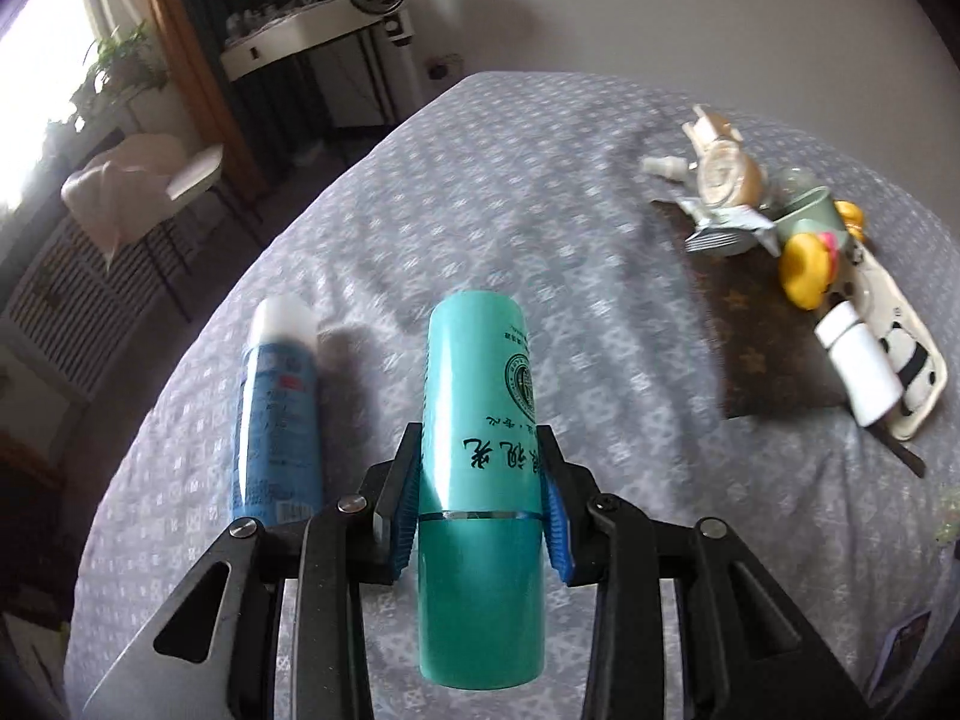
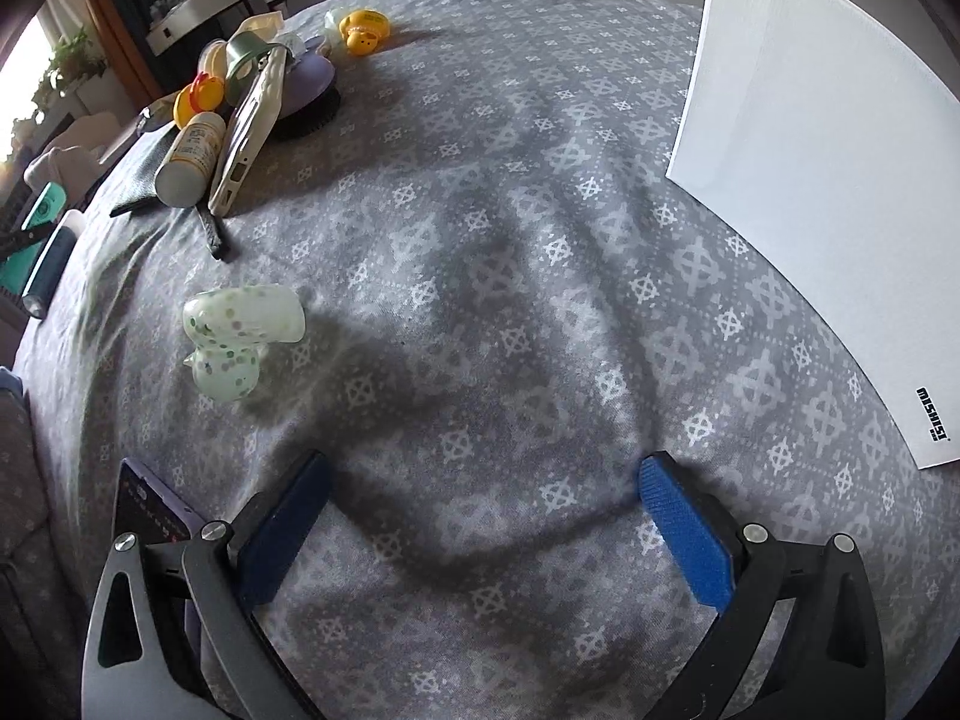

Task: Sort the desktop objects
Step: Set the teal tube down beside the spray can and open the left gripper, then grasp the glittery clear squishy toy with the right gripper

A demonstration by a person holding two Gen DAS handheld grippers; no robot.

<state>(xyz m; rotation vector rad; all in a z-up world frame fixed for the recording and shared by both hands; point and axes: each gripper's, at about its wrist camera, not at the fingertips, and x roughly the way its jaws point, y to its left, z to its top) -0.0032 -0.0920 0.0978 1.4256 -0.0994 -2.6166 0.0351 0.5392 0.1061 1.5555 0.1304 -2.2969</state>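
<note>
Left wrist view: the left gripper [image 1: 480, 516] is closed on a teal cylindrical flask [image 1: 477, 480], its blue pads pressed on both flanks just above the metal seam ring. The flask's long axis runs straight ahead along the fingers, its flat end pointing away from the camera and clear of the patterned grey tablecloth [image 1: 540, 180]. A blue spray can with a white cap [image 1: 279, 408] lies on the cloth just left of the flask, its axis nearly parallel to it, toward the table's left edge. Toward the far right edge sits a cluster on a dark brown wallet [image 1: 756, 336]: a yellow rubber duck [image 1: 807, 267], a white bottle [image 1: 861, 369], a panda-print phone case [image 1: 912, 372] and a green cup [image 1: 810, 216].

Right wrist view: the right gripper [image 2: 486, 516] hangs wide open over bare cloth, nothing between its pads. A spotted pale-green toy [image 2: 240, 342] lies ahead and to its left, near; a white sheet or box lid [image 2: 810, 180] lies along the right edge, and a dark card-like item [image 2: 147, 504] just left of the left finger.

Deciding relation, as a judgement: the can lies immediately beside the held flask and parallel, so the left hand is placed to set the flask down alongside it, like with like. The free right hand is nearer the spotted toy.
</note>
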